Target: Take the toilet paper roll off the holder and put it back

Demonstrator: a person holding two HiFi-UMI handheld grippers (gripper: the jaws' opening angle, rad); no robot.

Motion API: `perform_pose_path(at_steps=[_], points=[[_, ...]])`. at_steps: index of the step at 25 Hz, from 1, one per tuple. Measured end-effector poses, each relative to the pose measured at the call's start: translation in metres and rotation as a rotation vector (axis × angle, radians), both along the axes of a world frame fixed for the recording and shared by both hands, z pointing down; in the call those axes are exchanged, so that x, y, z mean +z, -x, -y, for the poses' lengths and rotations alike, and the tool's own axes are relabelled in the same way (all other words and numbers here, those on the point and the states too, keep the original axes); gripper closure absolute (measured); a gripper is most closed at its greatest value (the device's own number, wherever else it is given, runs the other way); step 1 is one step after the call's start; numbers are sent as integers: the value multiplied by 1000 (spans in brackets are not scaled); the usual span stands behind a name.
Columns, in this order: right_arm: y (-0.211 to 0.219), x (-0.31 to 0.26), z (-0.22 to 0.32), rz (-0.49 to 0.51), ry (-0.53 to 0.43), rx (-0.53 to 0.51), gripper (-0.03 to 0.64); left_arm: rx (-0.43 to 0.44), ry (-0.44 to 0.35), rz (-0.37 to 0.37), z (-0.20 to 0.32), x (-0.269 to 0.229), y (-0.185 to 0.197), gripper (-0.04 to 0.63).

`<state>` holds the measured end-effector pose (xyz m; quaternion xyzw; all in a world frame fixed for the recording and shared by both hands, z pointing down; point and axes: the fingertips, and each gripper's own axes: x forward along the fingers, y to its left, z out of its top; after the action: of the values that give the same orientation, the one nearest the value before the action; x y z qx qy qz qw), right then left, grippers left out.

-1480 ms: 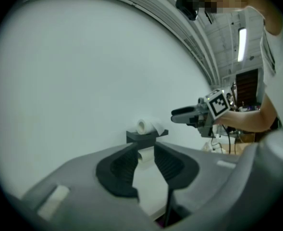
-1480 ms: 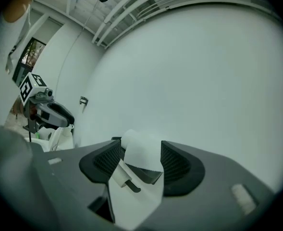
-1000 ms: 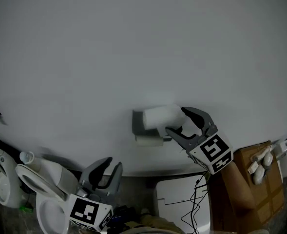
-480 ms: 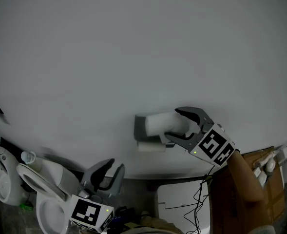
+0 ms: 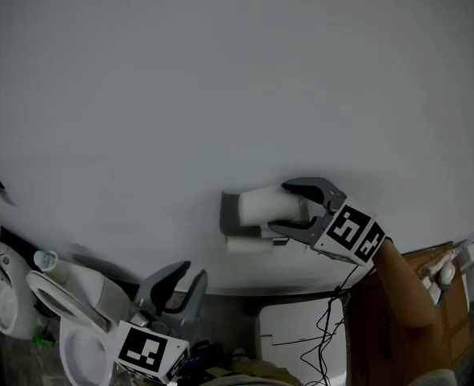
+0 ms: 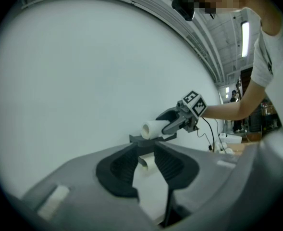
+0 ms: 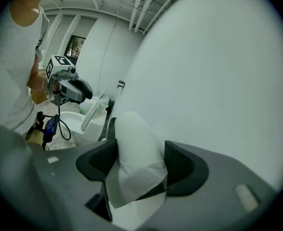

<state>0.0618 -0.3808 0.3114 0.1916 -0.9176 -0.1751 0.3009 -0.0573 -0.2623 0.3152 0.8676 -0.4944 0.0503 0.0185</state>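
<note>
right gripper [image 7: 135, 160] on toilet paper roll [image 5: 259, 206]

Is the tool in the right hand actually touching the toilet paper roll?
Touching. The right gripper view shows the toilet paper roll squeezed between the jaws of the right tool.

This is a bathroom mock-up inside an industrial hall. A white ceramic toilet [image 5: 72, 320] sits near a grey wall-mounted paper holder [image 5: 229, 213]; bare ceiling pipes [image 7: 139, 6] run overhead.
</note>
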Motion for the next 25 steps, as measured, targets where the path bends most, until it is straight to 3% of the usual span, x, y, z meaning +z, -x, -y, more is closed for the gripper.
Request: perform_pose_path(at_steps=[4, 8, 21, 25], points=[[-2, -1, -1, -3, -9, -6, 313, 6, -9, 5, 0, -2, -2, 500], [-2, -1, 0, 1, -5, 1, 316, 30, -70, 23, 5, -9, -4, 494], [-5, -8, -5, 57, -6, 42, 319, 157, -136, 71, 29, -27, -35, 445], [-5, -13, -11, 73, -9, 30, 321, 200, -117, 63, 44, -30, -50, 433]])
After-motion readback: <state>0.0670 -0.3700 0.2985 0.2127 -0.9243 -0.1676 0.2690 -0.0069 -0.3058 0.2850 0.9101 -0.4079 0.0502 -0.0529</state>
